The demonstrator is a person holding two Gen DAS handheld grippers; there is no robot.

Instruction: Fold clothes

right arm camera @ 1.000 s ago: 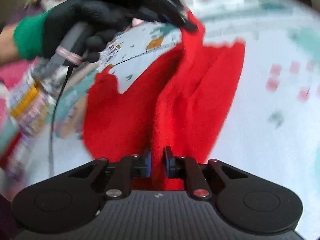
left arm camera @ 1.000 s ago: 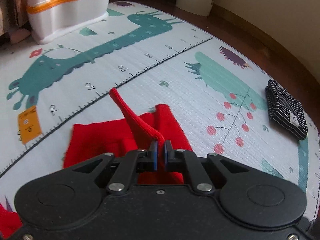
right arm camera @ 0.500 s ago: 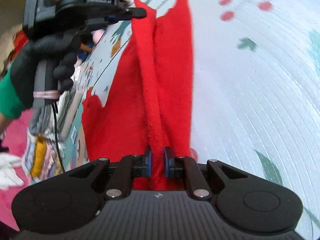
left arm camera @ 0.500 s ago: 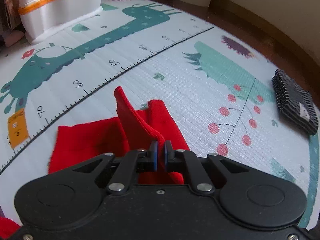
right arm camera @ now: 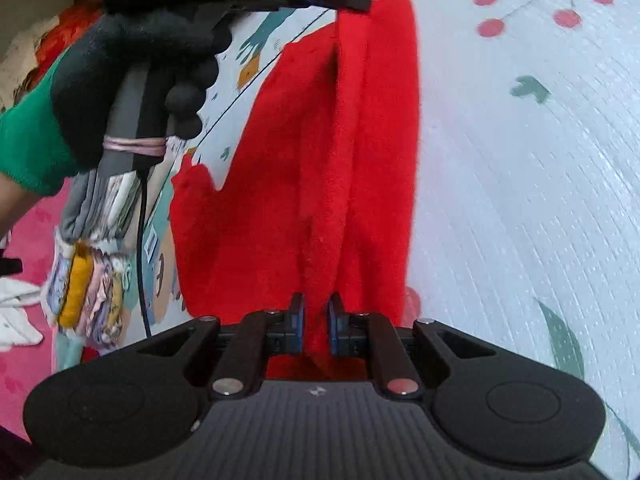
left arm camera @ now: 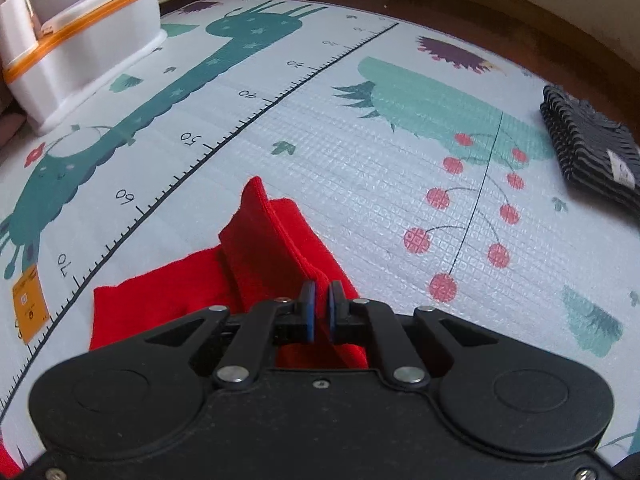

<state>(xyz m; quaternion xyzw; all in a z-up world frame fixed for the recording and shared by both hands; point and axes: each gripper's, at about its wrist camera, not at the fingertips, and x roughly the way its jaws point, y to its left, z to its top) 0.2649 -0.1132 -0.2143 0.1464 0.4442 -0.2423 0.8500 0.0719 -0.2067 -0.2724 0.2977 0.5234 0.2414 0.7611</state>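
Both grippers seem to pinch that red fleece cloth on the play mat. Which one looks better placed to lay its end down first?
Probably the left gripper: its end of the red fleece cloth already droops onto the play mat. The right gripper holds a raised ridge.

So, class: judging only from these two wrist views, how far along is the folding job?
Done: a folded black-and-white striped garment lies at the edge of the patterned play mat. In hand: the left hand-held gripper and right hand-held gripper each pinch an end of the red fleece garment, its fold raised. Left: lay it flat and finish folding it.
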